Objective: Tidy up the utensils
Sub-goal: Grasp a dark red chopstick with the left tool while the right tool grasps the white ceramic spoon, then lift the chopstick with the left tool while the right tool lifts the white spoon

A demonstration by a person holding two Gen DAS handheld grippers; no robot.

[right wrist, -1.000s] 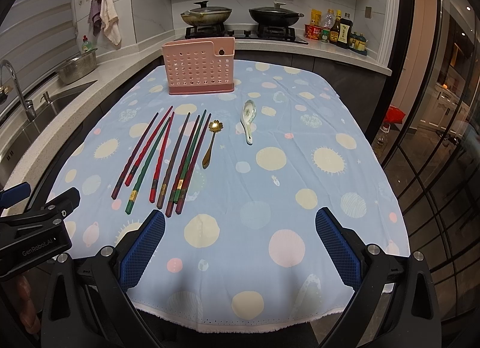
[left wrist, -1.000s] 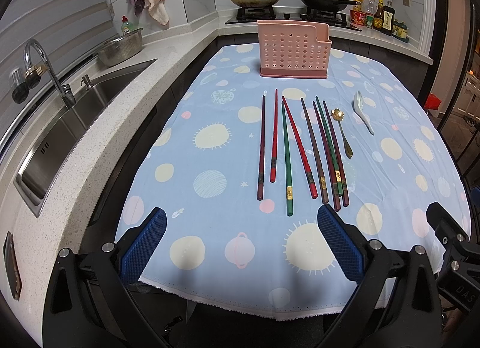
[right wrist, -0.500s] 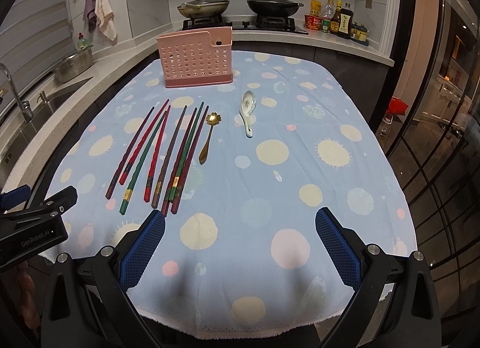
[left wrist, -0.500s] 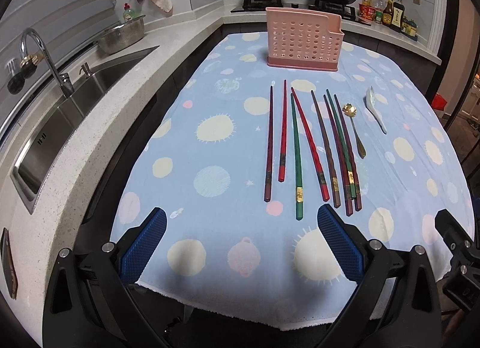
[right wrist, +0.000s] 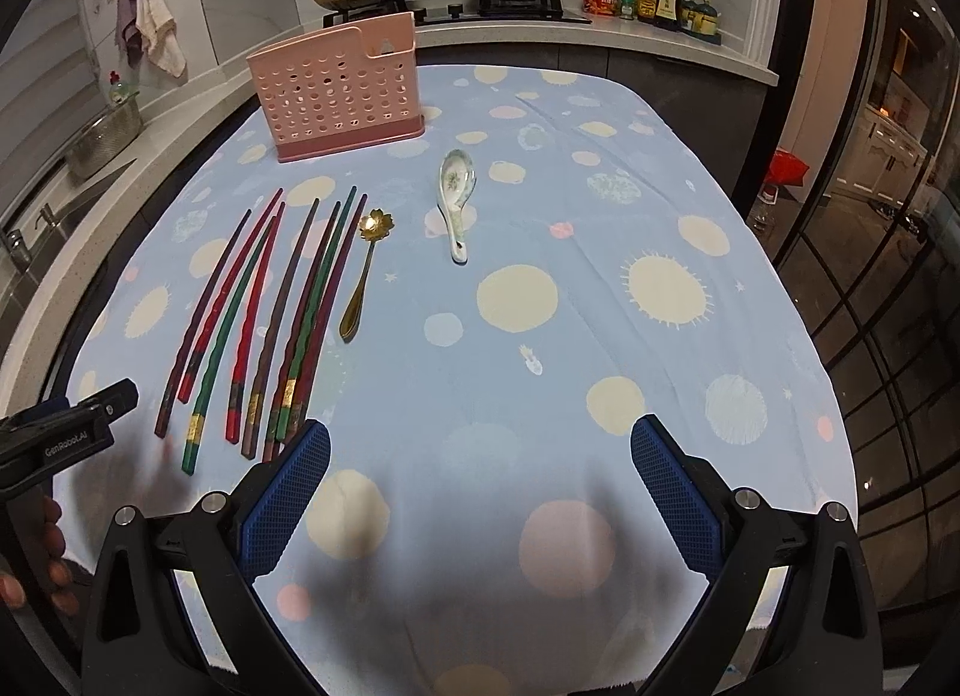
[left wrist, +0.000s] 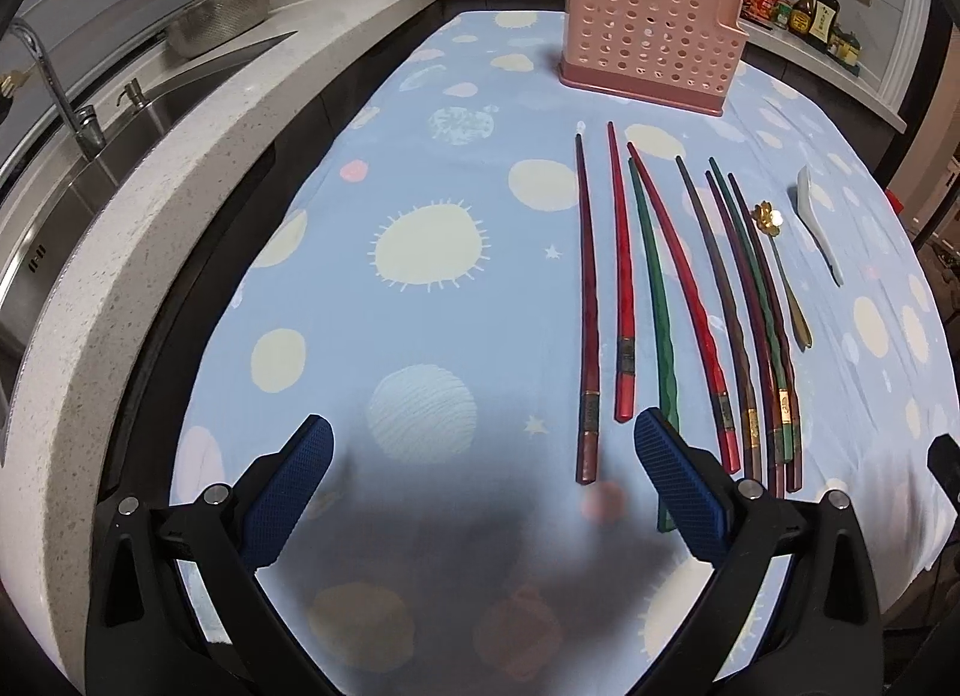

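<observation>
The chopsticks (left wrist: 678, 300) lie side by side on the cloth-covered counter (left wrist: 420, 252), long axes running away from the person toward the pink holder (left wrist: 651, 57) that stands upright at the far end, thick banded ends nearest the fingers. The left gripper (left wrist: 480, 492) hangs just over the near edge of that row, its fingers spread wide and holding nothing; its right finger (left wrist: 678, 492) overlaps the green stick's (left wrist: 654, 300) butt end in view, while the leftmost dark red stick (left wrist: 585, 306) ends inside the gap. The right gripper (right wrist: 480, 492), also wide open and empty, sits to the right of the row, with the gold spoon (right wrist: 363, 276) and the white spoon (right wrist: 456, 198) ahead and to its left. The left gripper looks the nearer one for the chopsticks; since they lie along its line of sight, a grasp would need the fingers closing across a stick's width at the near end.
</observation>
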